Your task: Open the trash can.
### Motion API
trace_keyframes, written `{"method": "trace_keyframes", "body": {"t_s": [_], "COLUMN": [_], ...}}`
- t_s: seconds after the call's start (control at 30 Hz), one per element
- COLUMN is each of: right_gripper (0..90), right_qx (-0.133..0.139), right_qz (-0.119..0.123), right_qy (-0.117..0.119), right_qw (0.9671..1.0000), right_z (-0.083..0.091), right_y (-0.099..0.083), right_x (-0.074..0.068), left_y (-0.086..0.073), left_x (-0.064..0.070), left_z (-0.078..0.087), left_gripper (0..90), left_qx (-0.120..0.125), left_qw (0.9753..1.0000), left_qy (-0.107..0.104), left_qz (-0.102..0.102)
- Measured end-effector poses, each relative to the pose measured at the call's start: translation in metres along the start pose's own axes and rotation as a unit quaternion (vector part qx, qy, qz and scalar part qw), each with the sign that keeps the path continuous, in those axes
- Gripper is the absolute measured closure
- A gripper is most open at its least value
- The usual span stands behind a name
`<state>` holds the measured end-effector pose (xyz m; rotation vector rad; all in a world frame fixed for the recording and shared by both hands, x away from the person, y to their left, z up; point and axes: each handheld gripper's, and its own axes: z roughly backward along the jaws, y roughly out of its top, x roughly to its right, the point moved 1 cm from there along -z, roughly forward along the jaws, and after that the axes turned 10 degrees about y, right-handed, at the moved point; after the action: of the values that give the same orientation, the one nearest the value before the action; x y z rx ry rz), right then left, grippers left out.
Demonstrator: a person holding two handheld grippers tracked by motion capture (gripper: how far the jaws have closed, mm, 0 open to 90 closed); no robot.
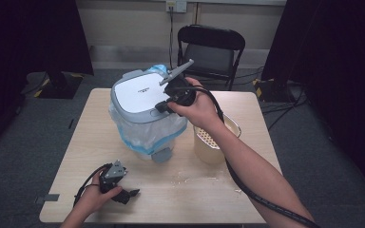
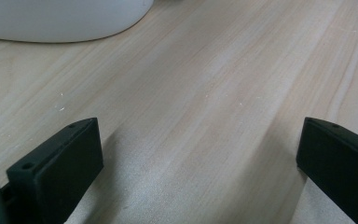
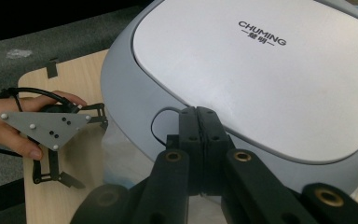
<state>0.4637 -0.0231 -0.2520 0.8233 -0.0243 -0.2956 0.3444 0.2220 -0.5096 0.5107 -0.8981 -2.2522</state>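
Observation:
A bin with a grey lid [image 1: 140, 95] and a silver top panel stands on the wooden table [image 1: 180, 190], lined with a clear and blue bag [image 1: 142, 133]. My right gripper [image 1: 160, 107] is shut, its tips resting at the lid's near right rim. In the right gripper view the closed jaws meet at the lid [image 3: 261, 79] edge beside a small notch, with nothing seen between them [image 3: 199, 114]. My left gripper [image 1: 134, 193] lies low on the table at the front left, open. Its jaws stand wide apart over bare wood [image 2: 200, 154]. It is also seen from the right gripper [image 3: 53, 179].
A cream container [image 1: 211, 142] with a handle stands right of the bin, under my right forearm. A black folding chair [image 1: 211, 47] sits behind the table. A pale rounded base [image 2: 60, 18] lies ahead of the left gripper. Small crumbs dot the table near the front.

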Motion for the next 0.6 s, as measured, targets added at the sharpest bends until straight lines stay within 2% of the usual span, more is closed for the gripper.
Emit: {"method": "trace_keyframes", "body": {"t_s": [0.07,0.17,0.23,0.4,0.47,0.6], "right_gripper": [90.0,90.0,86.2,67.1,59.4,46.0], "right_qx": [-0.002,-0.007,-0.002,0.009,0.021,0.043], "right_qz": [-0.003,0.004,0.003,0.008,0.01,0.009], "right_qy": [0.005,0.001,0.004,0.017,0.028,0.03], "right_qw": [1.0,1.0,1.0,0.9998,0.9993,0.9986], "right_z": [0.0,0.0,0.0,0.003,0.006,0.015], "right_y": [0.0,0.001,0.001,-0.003,-0.005,-0.013], "right_x": [0.0,-0.001,-0.002,-0.005,-0.005,-0.007], "left_y": [0.0,0.0,0.0,0.0,0.0,0.0], "left_x": [0.0,0.0,0.0,0.0,0.0,0.0], "left_z": [0.0,0.0,0.0,0.0,0.0,0.0], "left_gripper": [0.0,0.0,0.0,0.0,0.0,0.0], "left_qx": [0.0,0.0,-0.001,-0.001,-0.001,-0.001], "left_qw": [1.0,1.0,1.0,1.0,1.0,1.0], "left_qy": [0.0,0.0,0.0,0.001,0.001,0.001], "left_qz": [0.0,0.0,0.0,-0.002,-0.002,-0.002]}}
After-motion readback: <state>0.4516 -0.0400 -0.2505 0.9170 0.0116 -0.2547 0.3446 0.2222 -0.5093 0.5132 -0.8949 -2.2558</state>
